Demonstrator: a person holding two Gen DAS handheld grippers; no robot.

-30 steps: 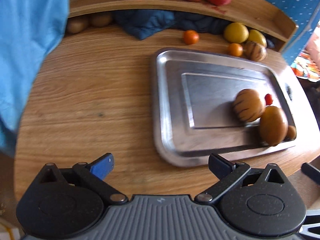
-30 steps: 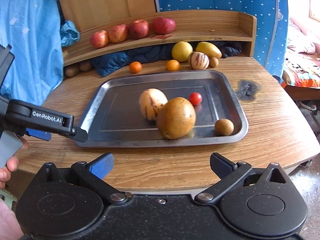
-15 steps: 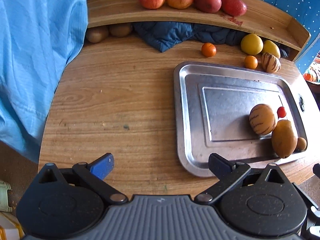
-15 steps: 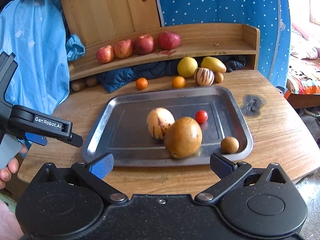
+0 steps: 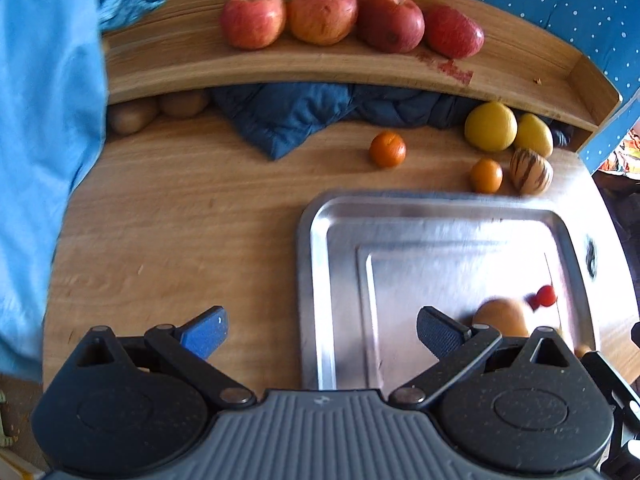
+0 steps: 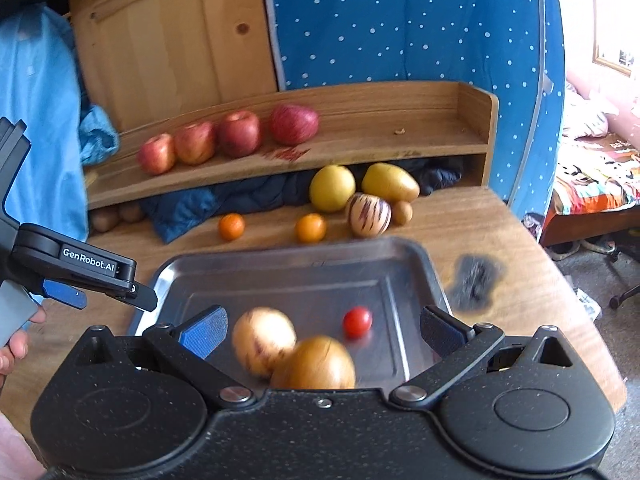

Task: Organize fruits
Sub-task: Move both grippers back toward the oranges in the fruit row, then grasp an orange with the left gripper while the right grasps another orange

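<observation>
A steel tray (image 5: pixel 320 264) (image 6: pixel 424 268) lies on the round wooden table. On it sit a striped pale melon (image 6: pixel 262 340), a tan round fruit (image 6: pixel 316 364) and a cherry tomato (image 6: pixel 357 321) (image 5: pixel 546 295). My right gripper (image 6: pixel 320 330) hangs open just above the tray's near side, over these fruits. Open and holding nothing, my left gripper (image 5: pixel 320 330) straddles the tray's left rim; it appears in the right wrist view as the left gripper (image 6: pixel 108 292). Several red apples (image 5: pixel 320 16) (image 6: pixel 228 140) line the shelf.
Two small oranges (image 5: pixel 387 149) (image 6: pixel 231 227), two yellow fruits (image 5: pixel 490 126) (image 6: pixel 332 188) and a striped melon (image 5: pixel 531 171) (image 6: pixel 368 214) lie behind the tray. A dark blue cloth (image 5: pixel 288 116) fills the space under the shelf. Light blue fabric (image 5: pixel 36 160) hangs left. A hand (image 6: pixel 16 344) grips the left tool.
Both grippers have moved forward toward the shelf. The tray and its fruits have slid down to the bottom of both views, now partly hidden behind the gripper bodies. Both stay open.
</observation>
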